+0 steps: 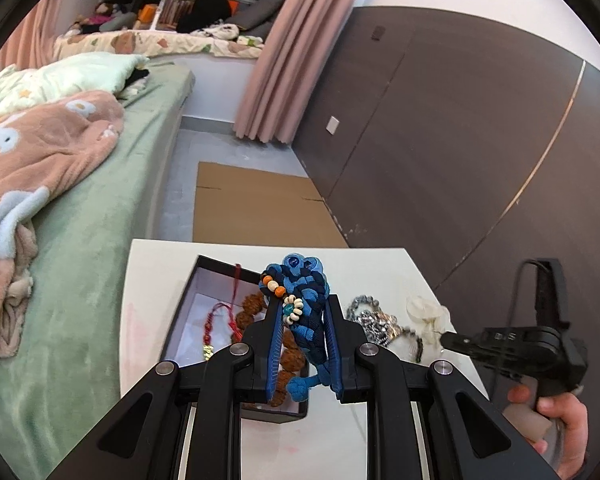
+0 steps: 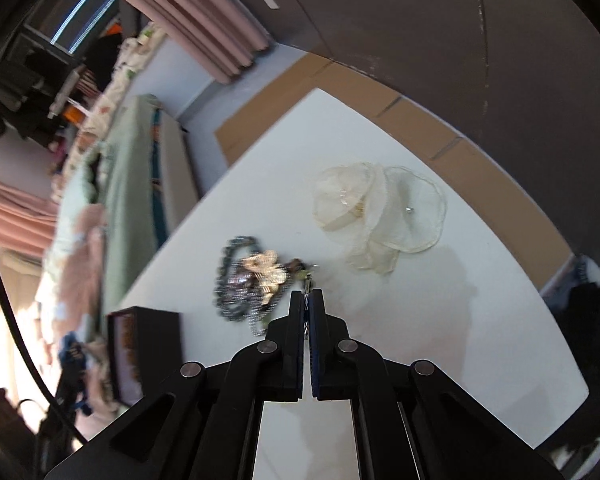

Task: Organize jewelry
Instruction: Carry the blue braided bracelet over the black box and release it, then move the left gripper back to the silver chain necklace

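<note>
Your left gripper is clamped on a blue braided bracelet strung with small cream, orange and teal beads, and you hold it above the open dark box at the left side of the white table. Inside the box lie a red cord piece and brown knobbly beads, partly hidden behind your fingers. To the right of the box sits a heap of silvery and grey chains, and just past it a cream fabric flower. A bed with a green sheet runs close along the table's left edge; flat cardboard lies on the floor beyond.

Your right gripper has its jaws drawn together, with something thin and pale showing between the pads; what it is you cannot tell. Its tips rest at the edge of the chain heap, beside a small metal clasp. This view alone shows the flower whole, lying apart from the heap with a small pin in it, while the box appears only as a blurred corner at lower left. The left view alone shows the box's contents.
</note>
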`<act>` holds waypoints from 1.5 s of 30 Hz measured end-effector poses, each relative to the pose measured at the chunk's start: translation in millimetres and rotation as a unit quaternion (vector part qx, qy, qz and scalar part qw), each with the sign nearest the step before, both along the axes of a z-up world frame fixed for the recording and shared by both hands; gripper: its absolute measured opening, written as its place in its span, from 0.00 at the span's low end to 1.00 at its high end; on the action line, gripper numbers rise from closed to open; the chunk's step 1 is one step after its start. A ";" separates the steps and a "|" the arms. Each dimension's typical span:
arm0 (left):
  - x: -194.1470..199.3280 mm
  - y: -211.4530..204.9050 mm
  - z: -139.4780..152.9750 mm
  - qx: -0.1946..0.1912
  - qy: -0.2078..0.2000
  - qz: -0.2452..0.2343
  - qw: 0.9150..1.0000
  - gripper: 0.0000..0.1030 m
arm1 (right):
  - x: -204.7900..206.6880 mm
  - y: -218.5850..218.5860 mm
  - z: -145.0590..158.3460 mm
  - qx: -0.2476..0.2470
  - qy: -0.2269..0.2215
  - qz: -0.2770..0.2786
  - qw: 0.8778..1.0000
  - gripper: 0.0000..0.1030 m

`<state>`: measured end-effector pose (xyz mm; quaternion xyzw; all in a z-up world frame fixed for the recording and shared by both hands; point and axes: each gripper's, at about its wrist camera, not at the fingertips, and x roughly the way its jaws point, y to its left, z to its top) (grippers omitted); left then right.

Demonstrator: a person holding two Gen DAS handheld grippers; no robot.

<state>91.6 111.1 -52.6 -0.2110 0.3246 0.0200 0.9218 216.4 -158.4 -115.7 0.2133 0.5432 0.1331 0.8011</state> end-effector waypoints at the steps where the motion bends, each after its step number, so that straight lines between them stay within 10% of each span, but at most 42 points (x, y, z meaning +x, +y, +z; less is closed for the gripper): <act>1: -0.7 2.3 0.3 -0.002 0.000 0.006 1.000 0.20 | -1.8 0.1 3.0 0.008 -0.007 0.003 1.000 0.03; 8: 0.2 16.9 -0.2 -0.012 0.007 0.033 0.999 0.23 | -7.0 16.3 23.2 0.059 -0.049 0.030 0.997 0.03; 14: -4.4 35.9 -3.2 -0.056 0.013 0.074 0.996 0.76 | -15.2 47.1 35.8 0.106 -0.079 0.075 0.988 0.03; 37: -37.8 79.3 -1.5 -0.074 0.000 0.187 0.980 0.77 | -46.9 172.1 25.3 0.193 -0.092 0.195 0.957 0.04; 41: -40.2 83.5 -2.1 -0.077 -0.001 0.195 0.978 0.78 | -41.0 170.0 11.9 0.167 -0.063 0.177 0.968 0.55; 45: -37.9 82.8 -3.5 -0.086 0.000 0.186 0.979 0.78 | -40.0 149.5 18.5 0.140 -0.079 0.158 0.974 0.55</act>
